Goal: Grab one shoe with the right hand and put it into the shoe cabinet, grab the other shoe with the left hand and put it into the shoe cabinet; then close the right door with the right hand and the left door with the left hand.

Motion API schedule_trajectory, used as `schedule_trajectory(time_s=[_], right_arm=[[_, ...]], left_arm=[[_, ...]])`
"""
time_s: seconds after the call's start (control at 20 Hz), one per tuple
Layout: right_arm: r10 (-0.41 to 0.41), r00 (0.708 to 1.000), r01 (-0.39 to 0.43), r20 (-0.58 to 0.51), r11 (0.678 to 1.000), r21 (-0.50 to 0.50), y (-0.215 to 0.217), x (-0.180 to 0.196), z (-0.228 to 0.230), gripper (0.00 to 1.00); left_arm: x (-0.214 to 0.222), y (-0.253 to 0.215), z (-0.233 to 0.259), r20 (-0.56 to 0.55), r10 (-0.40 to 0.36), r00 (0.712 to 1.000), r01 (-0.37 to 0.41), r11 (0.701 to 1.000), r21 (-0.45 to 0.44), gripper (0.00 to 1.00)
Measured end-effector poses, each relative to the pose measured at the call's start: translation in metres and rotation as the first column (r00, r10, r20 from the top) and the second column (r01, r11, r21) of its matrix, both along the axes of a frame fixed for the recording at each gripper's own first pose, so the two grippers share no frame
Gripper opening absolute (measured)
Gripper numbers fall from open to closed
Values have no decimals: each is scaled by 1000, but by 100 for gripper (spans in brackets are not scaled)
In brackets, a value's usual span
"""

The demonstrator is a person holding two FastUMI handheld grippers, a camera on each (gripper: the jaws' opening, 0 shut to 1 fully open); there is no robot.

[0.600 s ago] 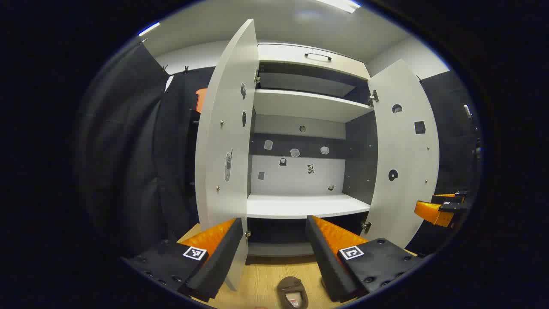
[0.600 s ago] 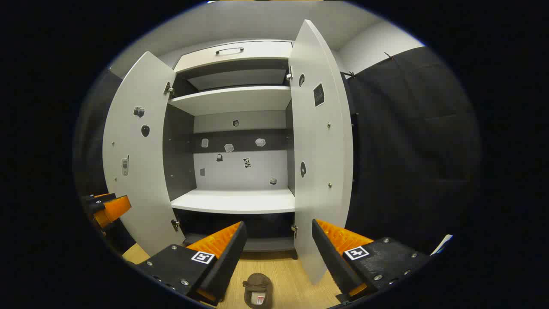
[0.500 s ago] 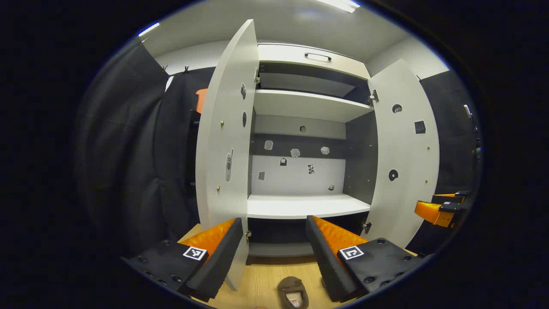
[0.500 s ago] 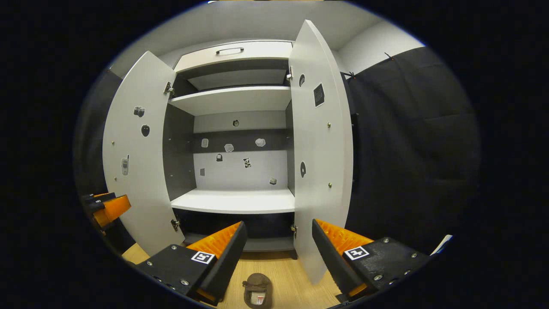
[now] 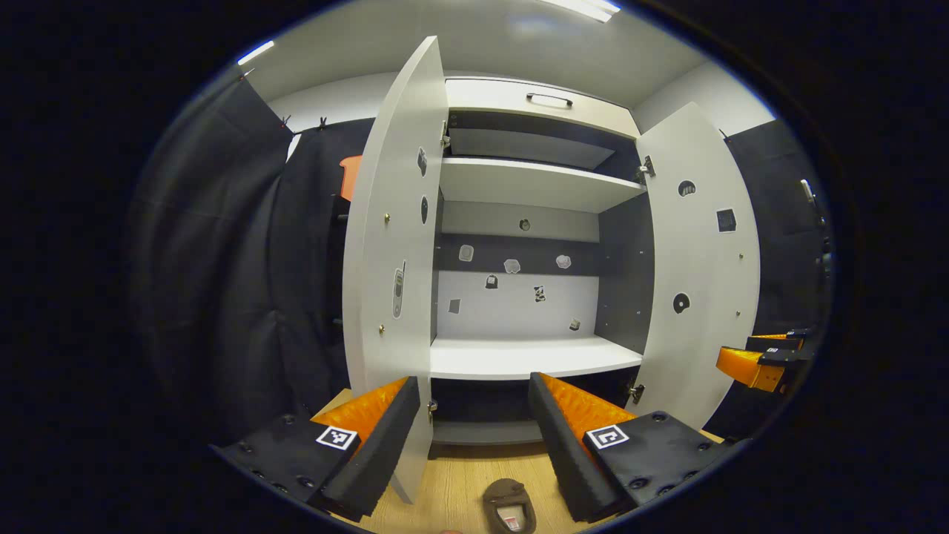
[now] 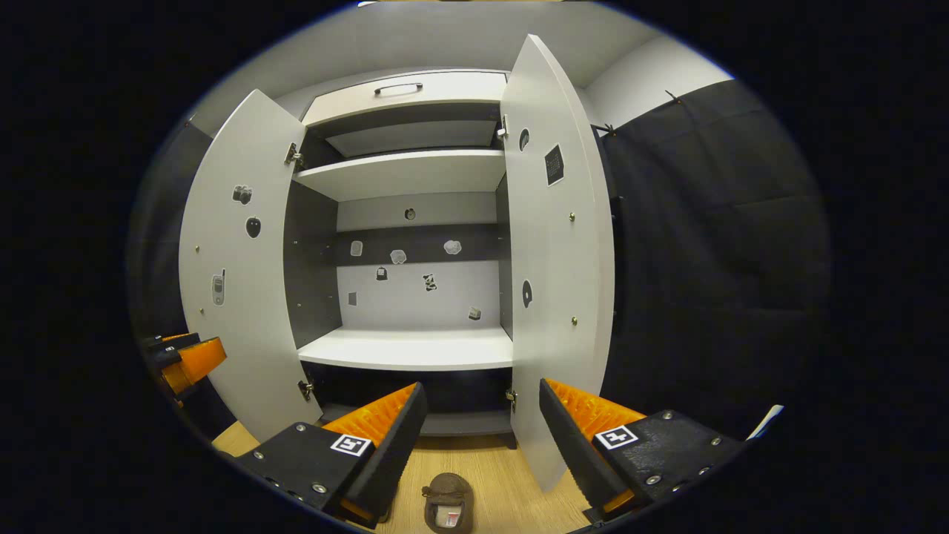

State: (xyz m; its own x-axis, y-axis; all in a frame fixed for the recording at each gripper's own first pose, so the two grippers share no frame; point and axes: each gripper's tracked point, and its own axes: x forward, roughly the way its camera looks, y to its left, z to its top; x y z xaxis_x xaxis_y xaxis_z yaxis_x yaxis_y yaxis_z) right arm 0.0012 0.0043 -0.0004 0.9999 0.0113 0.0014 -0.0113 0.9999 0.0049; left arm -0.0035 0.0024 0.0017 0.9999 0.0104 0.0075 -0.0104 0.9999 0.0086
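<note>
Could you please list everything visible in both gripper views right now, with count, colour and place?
Shoe cabinet: one, white with dark inner panels, straight ahead, shelves bare.
Left door: one, white, swung open, small stickers on its inner face.
Right door: one, white, swung open, also stickered.
Shoe: one brown shoe on the wooden floor in front of the cabinet in the left gripper view.
Shoe: one brown, on the floor in the right gripper view; whether it is the same shoe, I cannot tell.
Stickers: several, small, pale and dark, on the cabinet's back wall.
Left gripper: open, above the floor.
Right gripper: open, likewise.
</note>
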Motion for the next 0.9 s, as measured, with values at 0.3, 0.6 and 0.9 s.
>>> schedule_trajectory(time_s=[0.3, 0.6, 0.9], right_arm=[[1, 1000, -1, -10, 1000, -3, 1, 1, -5, 94], [15, 998, -15, -67, 1000, 3, 6, 7, -37, 94], [37, 980, -37, -197, 999, 5, 15, 16, -122, 94]], left_arm=[[0, 1, 0, 0, 6, 1000, -6, 1000, 1, 96], [-1, 0, -3, -7, 5, 1000, -5, 1000, 4, 96], [-3, 3, -6, -10, 15, 1000, -15, 1000, 5, 96]])
